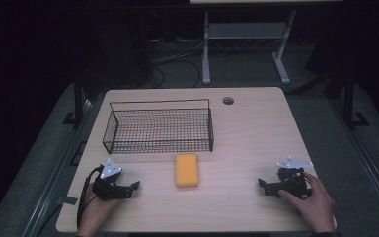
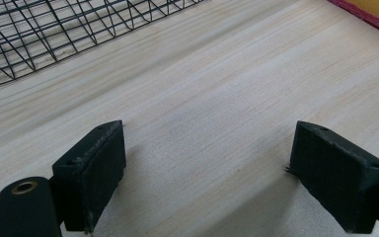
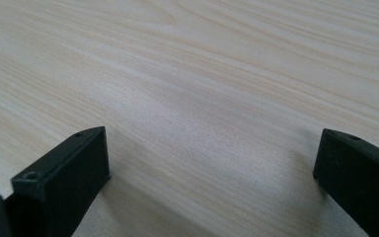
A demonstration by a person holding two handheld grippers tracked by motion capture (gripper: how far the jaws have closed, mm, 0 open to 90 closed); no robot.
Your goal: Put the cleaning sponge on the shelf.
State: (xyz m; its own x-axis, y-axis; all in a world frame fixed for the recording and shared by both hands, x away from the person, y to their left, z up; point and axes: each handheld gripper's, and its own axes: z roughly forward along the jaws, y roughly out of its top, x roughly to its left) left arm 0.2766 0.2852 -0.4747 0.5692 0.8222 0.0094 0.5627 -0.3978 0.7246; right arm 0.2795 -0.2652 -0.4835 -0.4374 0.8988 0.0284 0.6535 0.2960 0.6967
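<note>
My left gripper (image 1: 134, 186) rests low on the pale wooden table (image 1: 256, 128) at about eight o'clock from the table's middle in the high view, its jaws pointing toward three o'clock and standing wide apart with only bare wood between them. In the left gripper view my two black pads (image 2: 96, 173) are spread well apart, with nothing pinched. My right gripper (image 1: 262, 185) sits at about four o'clock on the table, held in my right hand (image 1: 313, 200), its jaws pointing toward nine o'clock. Its own view shows its pads (image 3: 69, 182) released as well, spread wide over empty wood grain. The yellow sponge (image 1: 186, 169) lies flat between my two grippers, near six o'clock from the table's middle, well apart from the right one and somewhat nearer the left. In the left gripper view, its corner (image 2: 375, 10) peeks in at one o'clock. Just beyond the sponge, at twelve o'clock from it, stands the black wire basket (image 1: 113, 129), close to the sponge; I cannot tell whether the two touch. The basket's mesh (image 2: 39, 29) also shows at eleven o'clock in the left gripper view.
</note>
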